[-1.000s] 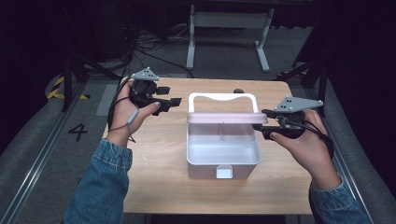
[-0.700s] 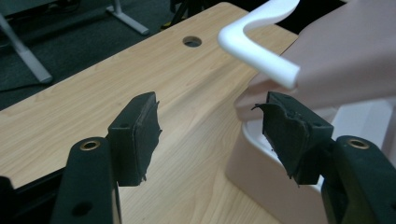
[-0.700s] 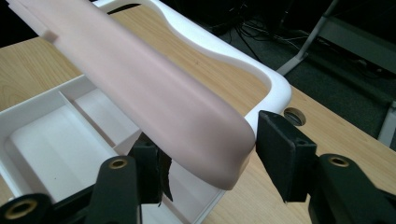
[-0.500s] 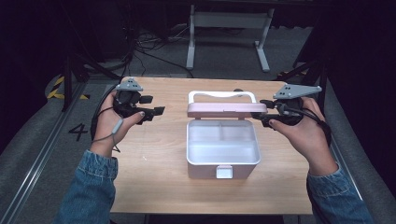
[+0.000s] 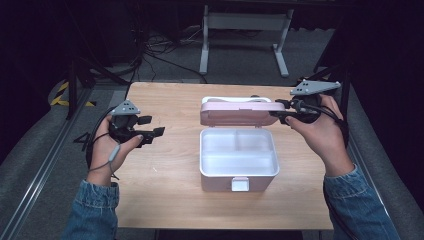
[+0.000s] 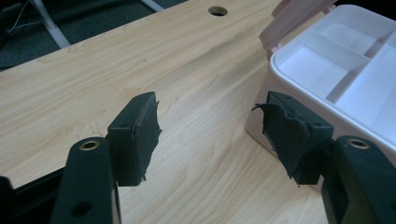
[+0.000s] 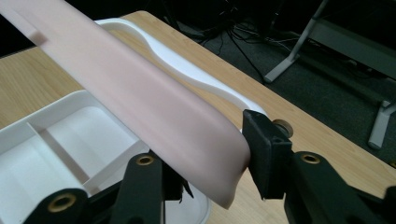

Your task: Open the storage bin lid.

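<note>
A box (image 5: 220, 181) with a white, divided tray stands at the middle of the wooden table (image 5: 165, 200), with a white latch (image 5: 240, 185) on its near wall. Its pink lid (image 5: 235, 114) stands raised at the back. My right gripper (image 5: 276, 110) is shut on the lid's right end; in the right gripper view the lid (image 7: 140, 98) passes between the jaws of this gripper (image 7: 215, 163), above the tray's rim (image 7: 28, 121). My left gripper (image 5: 156, 126) is open and holds nothing, left of the box. In the left gripper view, this gripper (image 6: 210, 126) hangs over bare wood, with the box (image 6: 280, 60) by its right jaw.
A white handle (image 7: 187, 65) runs along the lid's far edge. A round hole (image 6: 217, 10) sits near the table's far edge. Beyond the table stand a white metal frame (image 5: 245, 30) and cables (image 5: 150, 45) on the floor.
The lid has swung up and back with my right gripper on its end. My left gripper has moved left and toward the near side, away from the box.
</note>
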{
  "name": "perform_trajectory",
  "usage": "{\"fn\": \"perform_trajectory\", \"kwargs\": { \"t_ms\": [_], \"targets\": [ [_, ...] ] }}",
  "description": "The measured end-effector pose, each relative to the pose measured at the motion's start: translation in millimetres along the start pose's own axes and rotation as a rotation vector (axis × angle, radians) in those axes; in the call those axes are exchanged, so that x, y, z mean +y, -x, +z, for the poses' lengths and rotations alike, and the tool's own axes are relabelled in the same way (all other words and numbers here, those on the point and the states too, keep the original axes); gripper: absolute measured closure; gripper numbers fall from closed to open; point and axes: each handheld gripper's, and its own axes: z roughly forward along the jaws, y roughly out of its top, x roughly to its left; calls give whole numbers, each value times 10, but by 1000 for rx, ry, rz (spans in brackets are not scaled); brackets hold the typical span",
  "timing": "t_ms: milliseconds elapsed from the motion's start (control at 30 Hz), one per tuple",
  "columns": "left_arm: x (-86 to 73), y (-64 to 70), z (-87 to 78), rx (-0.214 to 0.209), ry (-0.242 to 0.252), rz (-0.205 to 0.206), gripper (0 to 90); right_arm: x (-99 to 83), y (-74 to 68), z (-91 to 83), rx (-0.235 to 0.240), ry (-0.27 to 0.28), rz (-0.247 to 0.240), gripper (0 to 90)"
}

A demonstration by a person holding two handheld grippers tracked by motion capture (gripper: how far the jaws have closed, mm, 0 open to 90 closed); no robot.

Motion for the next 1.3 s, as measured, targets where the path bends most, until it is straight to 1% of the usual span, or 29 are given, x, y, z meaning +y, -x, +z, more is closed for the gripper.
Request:
{"fn": "perform_trajectory", "kwargs": {
  "t_ms": [33,67,100,133,167,267,367,400,433,533,567,600,733,867,933,967,1000,1033,1067,1133,1167,1300],
  "targets": [
    [-23,2,7,-3,8,-12,371,8,9,6,-4,0,1,642],
    [-40,-5,6,-2,7,-8,372,17,17,13,-9,2,3,648],
    [-63,-5,12,-7,10,-21,373,26,27,21,-12,-1,3,650],
    [-87,-16,21,-9,14,-22,374,36,34,28,-16,-3,2,652],
    [-119,-28,33,-5,16,-37,374,47,38,39,-19,-1,5,653],
    [-182,-80,66,22,-6,-44,380,69,47,67,-37,-1,5,655],
    [-203,-99,73,28,-8,-49,383,75,53,92,-55,6,8,656],
    [-215,-105,73,28,-6,-58,384,76,57,101,-60,8,8,657],
    [-216,-114,69,29,-9,-48,384,76,63,108,-63,11,13,660],
    [-224,-114,67,28,-10,-55,388,79,75,118,-71,14,22,667],
    [-227,-120,65,32,-12,-50,388,80,83,121,-78,16,24,676],
    [-239,-121,68,33,-14,-60,394,82,100,108,-102,24,32,687],
    [-253,-127,77,37,-16,-74,396,81,142,90,-128,30,55,706],
    [-251,-129,86,35,-17,-58,396,72,175,107,-145,26,71,739],
    [-251,-128,87,34,-17,-58,397,69,182,121,-146,28,73,747],
    [-252,-129,88,34,-17,-57,397,66,187,129,-147,28,77,761],
    [-257,-123,88,32,-23,-69,397,64,191,146,-148,30,83,792],
    [-257,-123,88,32,-23,-69,396,64,191,146,-148,30,83,792],
    [-261,-129,93,35,-23,-67,397,67,192,164,-154,31,86,816],
    [-261,-136,93,39,-23,-59,396,73,193,179,-162,30,92,825],
    [-262,-132,92,37,-22,-66,397,77,194,188,-165,30,94,827],
    [-261,-133,94,35,-26,-62,397,95,223,235,-170,28,116,832]
  ]
}}
